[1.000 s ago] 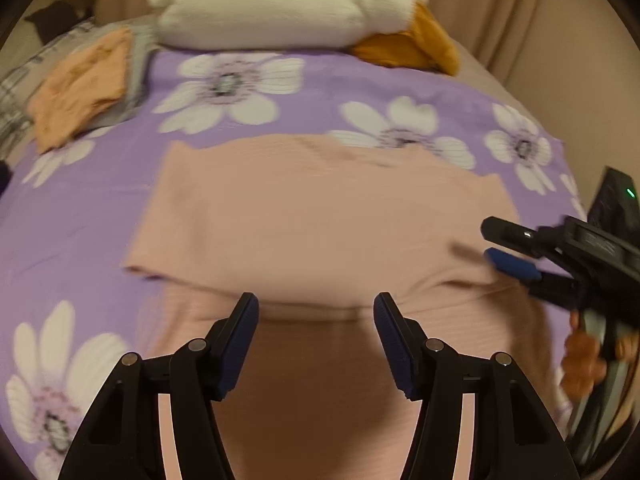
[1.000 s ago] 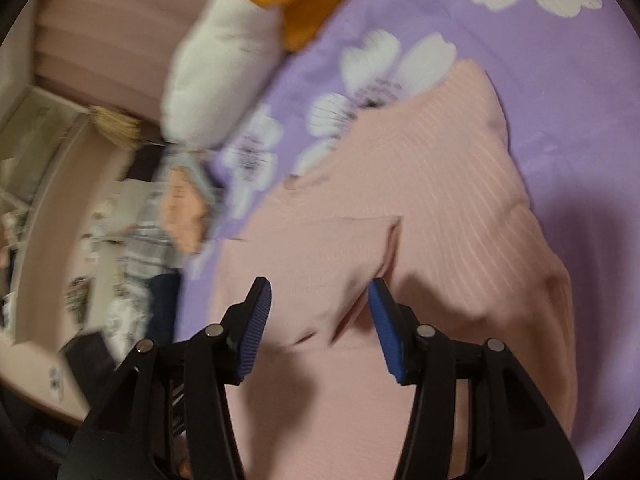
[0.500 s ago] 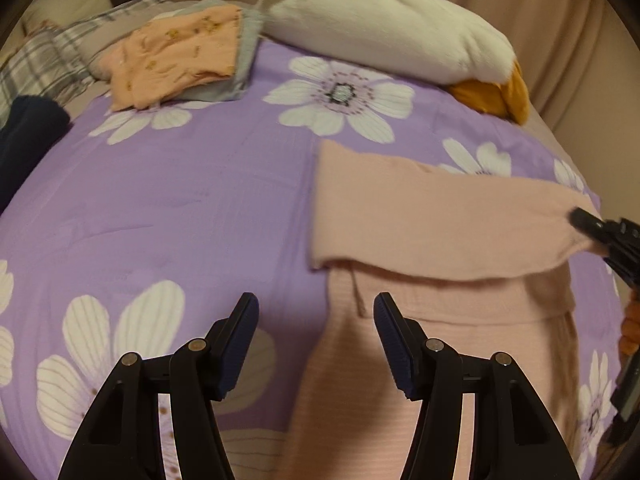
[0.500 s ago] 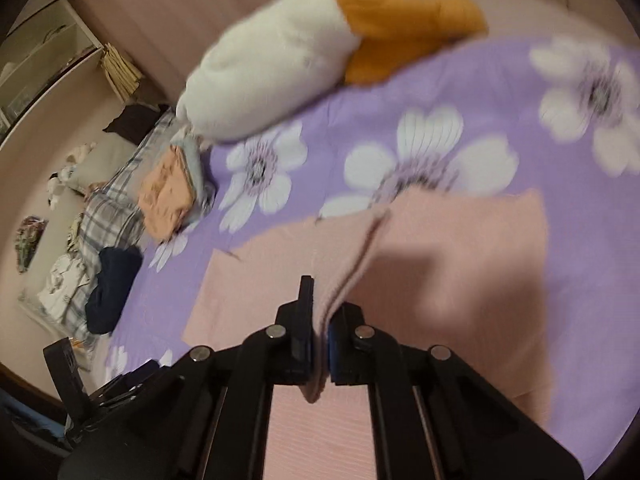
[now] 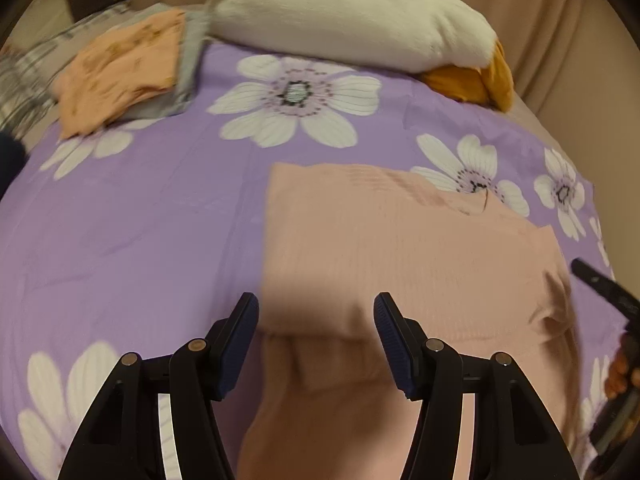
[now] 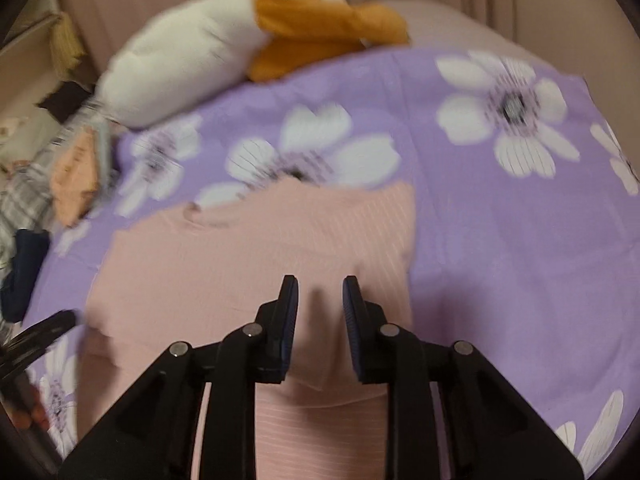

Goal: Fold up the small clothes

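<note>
A pink ribbed top [image 5: 404, 256] lies on the purple flowered bedspread [image 5: 140, 220], its sleeves folded across the body. My left gripper [image 5: 316, 320] hovers open over the top's left edge, nothing between its blue pads. In the right wrist view the same pink top [image 6: 248, 264] fills the middle. My right gripper [image 6: 320, 304] hangs just above its right part with the jaws opening; the cloth lies below them, not pinched. The right gripper's black tip [image 5: 600, 284] shows at the right edge of the left wrist view.
A white and orange plush [image 5: 352, 16] lies at the head of the bed. A folded orange garment on grey cloth [image 5: 120, 72] sits at the far left, with plaid fabric [image 5: 20, 76] and a dark blue item [image 6: 20, 272] beside it. Beige curtains hang behind.
My right gripper pinched the sleeve, carried it over the top, then let it go and rose. My left gripper swung left and back toward the top's left edge, staying open.
</note>
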`<state>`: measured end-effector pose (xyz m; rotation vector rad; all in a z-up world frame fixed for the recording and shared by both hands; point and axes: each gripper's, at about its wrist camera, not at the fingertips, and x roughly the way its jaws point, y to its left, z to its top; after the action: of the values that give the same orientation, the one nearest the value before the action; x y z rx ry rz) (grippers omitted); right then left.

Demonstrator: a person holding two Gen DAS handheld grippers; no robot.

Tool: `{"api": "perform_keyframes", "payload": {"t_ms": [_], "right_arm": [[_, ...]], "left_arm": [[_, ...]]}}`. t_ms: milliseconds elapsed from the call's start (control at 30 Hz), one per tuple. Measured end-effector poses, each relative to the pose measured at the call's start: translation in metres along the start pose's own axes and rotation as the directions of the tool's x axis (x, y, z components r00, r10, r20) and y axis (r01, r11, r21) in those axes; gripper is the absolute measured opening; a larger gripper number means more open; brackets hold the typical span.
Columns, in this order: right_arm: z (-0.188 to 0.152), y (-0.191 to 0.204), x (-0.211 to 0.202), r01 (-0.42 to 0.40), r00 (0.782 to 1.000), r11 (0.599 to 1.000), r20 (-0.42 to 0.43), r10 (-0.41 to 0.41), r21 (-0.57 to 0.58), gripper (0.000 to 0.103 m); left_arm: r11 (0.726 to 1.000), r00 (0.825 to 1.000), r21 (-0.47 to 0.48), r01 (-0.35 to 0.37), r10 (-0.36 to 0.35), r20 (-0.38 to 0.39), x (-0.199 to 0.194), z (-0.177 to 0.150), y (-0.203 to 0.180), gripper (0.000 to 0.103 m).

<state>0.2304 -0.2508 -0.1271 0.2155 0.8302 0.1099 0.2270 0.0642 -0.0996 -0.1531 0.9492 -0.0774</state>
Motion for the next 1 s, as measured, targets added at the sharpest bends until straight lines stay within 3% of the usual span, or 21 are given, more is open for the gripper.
{"api": "perform_keyframes", "payload": {"t_ms": [67, 133, 300, 633, 800, 1000], "right_arm": [[-0.001, 0.008, -0.005, -0.114, 0.993, 0.993, 0.012, 0.114, -0.038, 0.024], [-0.007, 0.013, 0.004, -0.154, 0.988, 0.987, -0.042, 0.151, -0.056, 0.021], [-0.028, 0.001, 0.03, -0.082, 0.987, 0.994, -0.144, 0.071, -0.075, 0.018], [-0.051, -0.005, -0.011, -0.128, 0.987, 0.991, -0.101, 0.123, -0.045, 0.024], [-0.069, -0.007, -0.041, -0.154, 0.985, 0.988, -0.082, 0.151, -0.02, 0.039], [-0.098, -0.014, -0.076, -0.151, 0.986, 0.988, -0.068, 0.152, 0.014, 0.043]], "left_arm": [[1.0, 1.0, 0.021, 0.012, -0.012, -0.009, 0.01, 0.001, -0.006, 0.059], [0.999, 1.0, 0.039, 0.003, -0.002, -0.025, 0.021, -0.001, -0.011, 0.059], [0.996, 0.999, 0.084, -0.028, 0.031, -0.04, 0.032, -0.012, -0.017, 0.059], [0.993, 0.999, 0.117, -0.026, 0.029, -0.026, -0.001, -0.031, -0.018, 0.059], [0.989, 0.999, 0.138, -0.05, 0.052, -0.012, -0.026, -0.051, -0.018, 0.059], [0.986, 0.998, 0.156, -0.065, 0.065, 0.009, -0.059, -0.074, -0.02, 0.059]]}}
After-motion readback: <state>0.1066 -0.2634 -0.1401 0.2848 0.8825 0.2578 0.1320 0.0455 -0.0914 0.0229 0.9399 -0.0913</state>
